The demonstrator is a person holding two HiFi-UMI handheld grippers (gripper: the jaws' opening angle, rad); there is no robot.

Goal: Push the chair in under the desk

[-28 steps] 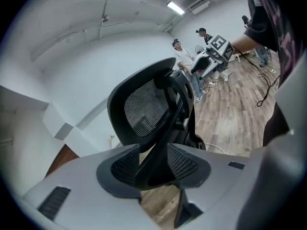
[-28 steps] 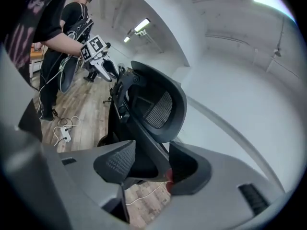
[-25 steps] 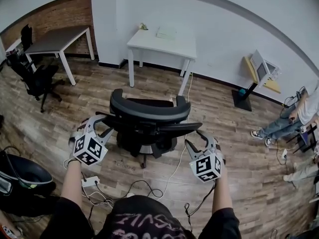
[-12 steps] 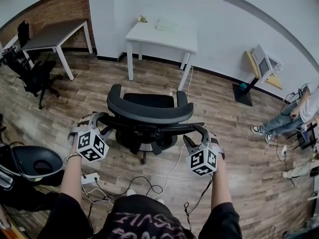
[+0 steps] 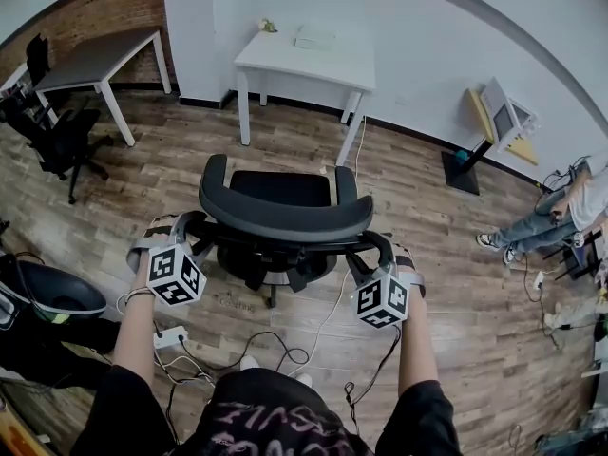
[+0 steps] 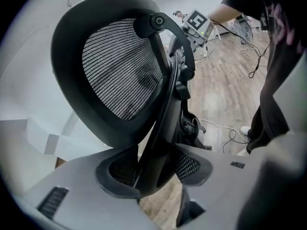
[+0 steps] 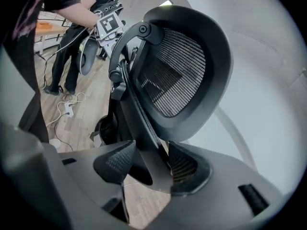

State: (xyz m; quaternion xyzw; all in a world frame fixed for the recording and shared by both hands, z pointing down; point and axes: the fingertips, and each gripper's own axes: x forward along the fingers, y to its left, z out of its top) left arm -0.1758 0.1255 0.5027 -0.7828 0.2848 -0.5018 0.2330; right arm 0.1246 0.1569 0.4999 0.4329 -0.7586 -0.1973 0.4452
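A black mesh-backed office chair (image 5: 285, 218) stands on the wood floor with its back to me. It faces the white desk (image 5: 285, 65) by the far wall, a short gap in front of it. My left gripper (image 5: 185, 226) is at the left edge of the backrest. Its jaws are opening, with the chair's back frame (image 6: 158, 128) between them. My right gripper (image 5: 370, 247) straddles the right edge the same way. It is open, with a sliver of light showing beside the frame bar (image 7: 144, 128).
Cables and a power strip (image 5: 171, 335) lie on the floor behind the chair. A grey desk (image 5: 95, 60) and a second black chair (image 5: 62, 141) are at far left. A stand with a screen (image 5: 499, 122) and a seated person (image 5: 551, 221) are at right.
The chair has rolled forward toward the white desk, and both grippers have gone along with it at the backrest's edges.
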